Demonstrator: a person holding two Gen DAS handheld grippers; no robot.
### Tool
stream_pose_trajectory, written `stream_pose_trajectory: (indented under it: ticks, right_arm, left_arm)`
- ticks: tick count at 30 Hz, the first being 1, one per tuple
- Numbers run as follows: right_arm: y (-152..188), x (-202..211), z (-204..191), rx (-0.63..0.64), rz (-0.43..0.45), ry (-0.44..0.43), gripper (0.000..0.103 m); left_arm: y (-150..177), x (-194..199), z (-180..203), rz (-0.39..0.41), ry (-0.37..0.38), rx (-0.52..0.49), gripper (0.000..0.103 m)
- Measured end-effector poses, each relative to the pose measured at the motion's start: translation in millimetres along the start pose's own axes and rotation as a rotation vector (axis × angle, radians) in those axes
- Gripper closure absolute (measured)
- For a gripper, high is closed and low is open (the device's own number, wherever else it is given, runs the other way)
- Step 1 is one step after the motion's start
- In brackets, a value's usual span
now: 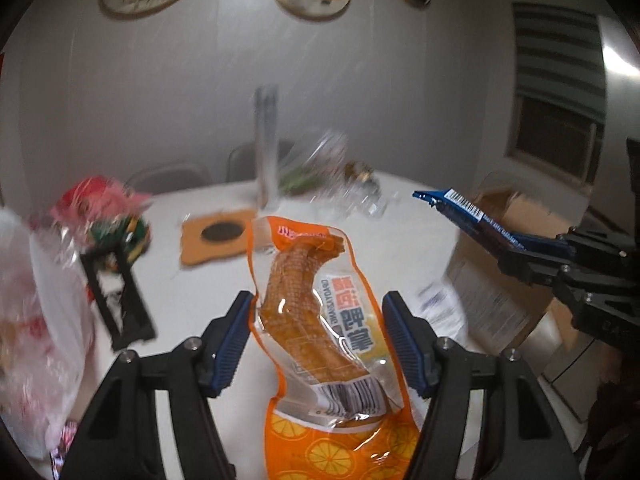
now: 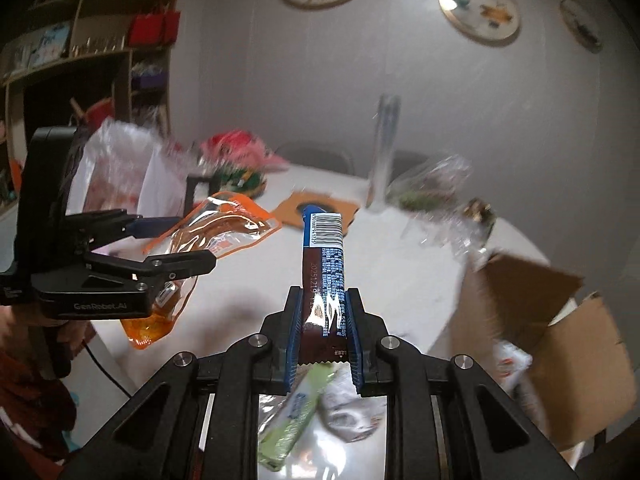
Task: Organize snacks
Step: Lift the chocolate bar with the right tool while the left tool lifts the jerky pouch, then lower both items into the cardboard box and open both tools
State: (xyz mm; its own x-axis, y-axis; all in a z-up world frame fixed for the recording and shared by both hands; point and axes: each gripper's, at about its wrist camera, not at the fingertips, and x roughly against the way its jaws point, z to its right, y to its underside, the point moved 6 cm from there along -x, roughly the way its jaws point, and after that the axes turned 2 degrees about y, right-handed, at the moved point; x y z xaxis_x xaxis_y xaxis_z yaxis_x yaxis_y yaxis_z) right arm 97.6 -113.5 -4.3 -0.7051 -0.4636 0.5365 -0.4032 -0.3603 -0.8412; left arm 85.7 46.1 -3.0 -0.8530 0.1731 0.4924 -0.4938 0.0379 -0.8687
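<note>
Carrying both snacks across to the cardboard box at the right edge of the worktop looks like the step in hand; keep each pack clear of the box flaps and let go only once it is over the opening; the left gripper stands about half open around the orange snack pouch, which hangs above the worktop, its pads at the pouch's edges; the right gripper is clamped narrow on the lower end of the dark chocolate bar, which juts forward.

Black left gripper, right gripper: blue ribbed jaws, silver screws.
</note>
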Motion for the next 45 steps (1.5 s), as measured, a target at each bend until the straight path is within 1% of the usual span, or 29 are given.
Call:
stream_pose_trajectory:
  ticks: [3,5,8,9,10,14,18,22,25,31,34,35,37,41,42,43,44,45]
  right_arm:
    - [-9.8,23.2,23.6,-0.022,0.039,0.053,0.087]
    - [-11.2,40.7,45.0,-0.047,0.060,0.092,0.087]
    - [-6.3,57.9,79.3,-0.109,0.079,0.145,0.087]
    - [-2.7,61.3,88.3,-0.131,0.079,0.147,0.087]
    - [2.3,64.6,97.6,-0.154,0.078,0.150,0.087]
    - [24.3,68.1,132.2,-0.191,0.036,0.222,0.087]
    - [46.5,64.3,153.2,-0.217,-0.018,0.237,0.087]
    - [64.5,56.9,172.6,-0.246,-0.060,0.238,0.087]
    - [74.9,49.0,182.9,-0.257,-0.095,0.230,0.087]
    - [83.4,31.2,195.6,-0.257,-0.158,0.192,0.087]
    - [83.8,20.8,199.1,-0.240,-0.187,0.181,0.087]
    - [79.5,10.0,198.7,-0.232,-0.199,0.180,0.087]
    - [81.0,4.1,198.8,-0.221,-0.216,0.182,0.086]
    - [81.9,-1.7,198.3,-0.215,-0.234,0.174,0.084]
    - [81.5,-2.0,197.2,-0.207,-0.243,0.172,0.082]
    - [80.8,-1.3,196.2,-0.197,-0.248,0.175,0.078]
    - [79.0,1.7,196.5,-0.190,-0.247,0.181,0.073]
    - [79.5,2.7,194.9,-0.184,-0.245,0.187,0.072]
  left_arm:
    - [-30.6,4.3,33.4,0.045,0.069,-0.049,0.040]
    - [-44.2,4.2,53.8,0.061,0.105,-0.067,0.040]
    - [-60.9,-0.2,95.3,0.069,0.206,-0.084,0.040]
    - [-65.7,-3.3,110.6,0.065,0.245,-0.096,0.040]
    - [-70.0,-7.0,123.8,0.060,0.269,-0.109,0.040]
    - [-80.0,-26.2,168.7,0.029,0.329,-0.148,0.040]
    - [-84.1,-52.3,207.5,-0.038,0.389,-0.168,0.040]
    - [-82.4,-75.1,236.9,-0.097,0.382,-0.204,0.040]
    - [-80.1,-93.6,246.9,-0.151,0.376,-0.214,0.040]
    - [-74.3,-121.8,252.6,-0.221,0.359,-0.224,0.040]
    - [-69.7,-135.1,253.0,-0.247,0.338,-0.235,0.039]
    - [-68.3,-139.3,253.2,-0.255,0.332,-0.239,0.039]
    - [-66.1,-144.6,251.2,-0.261,0.311,-0.249,0.038]
    - [-62.1,-148.9,250.6,-0.278,0.314,-0.252,0.037]
    - [-62.5,-150.2,247.4,-0.277,0.319,-0.246,0.037]
    - [-63.3,-149.6,246.0,-0.272,0.318,-0.245,0.033]
    - [-64.5,-148.7,243.9,-0.263,0.312,-0.247,0.027]
    - [-65.2,-146.9,241.9,-0.255,0.306,-0.250,0.024]
